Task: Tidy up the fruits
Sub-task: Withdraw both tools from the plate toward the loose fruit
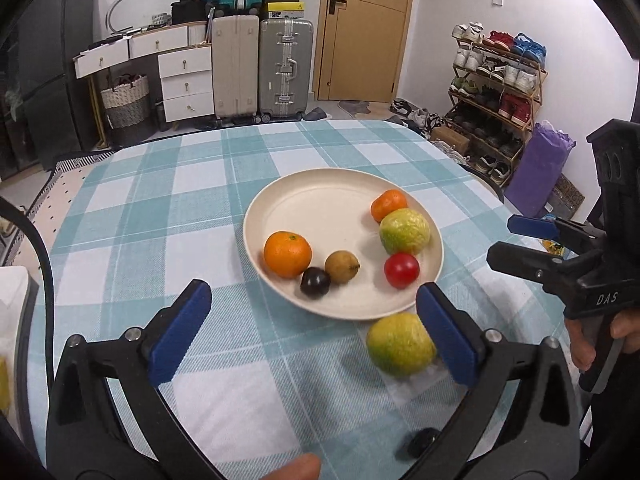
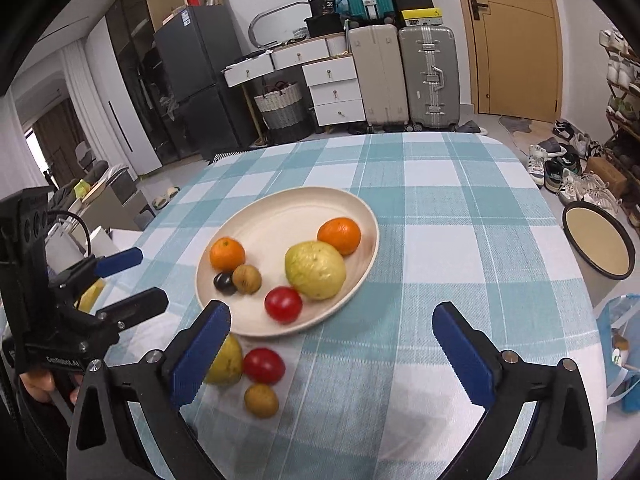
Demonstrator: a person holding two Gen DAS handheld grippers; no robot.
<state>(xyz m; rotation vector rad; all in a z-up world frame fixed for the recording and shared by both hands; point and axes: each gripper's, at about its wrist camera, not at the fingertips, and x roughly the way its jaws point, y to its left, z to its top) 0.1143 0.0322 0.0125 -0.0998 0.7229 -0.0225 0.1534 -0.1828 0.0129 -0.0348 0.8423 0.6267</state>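
Jaws of both the left gripper (image 1: 312, 328) and right gripper (image 2: 332, 356) stand wide, holding nothing. Six fruits sit on the cream plate (image 1: 304, 196); a green-yellow fruit (image 1: 400, 344) lies just off its near rim — checked tablecloth (image 1: 160, 216) beyond lies bare.

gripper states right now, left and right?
Left gripper: open, holding nothing.
Right gripper: open, holding nothing.

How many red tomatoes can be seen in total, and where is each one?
2. One red tomato lies on the plate, near its front rim. The other tomato lies on the tablecloth in front of the plate, beside a yellow-green fruit. None seems hidden.
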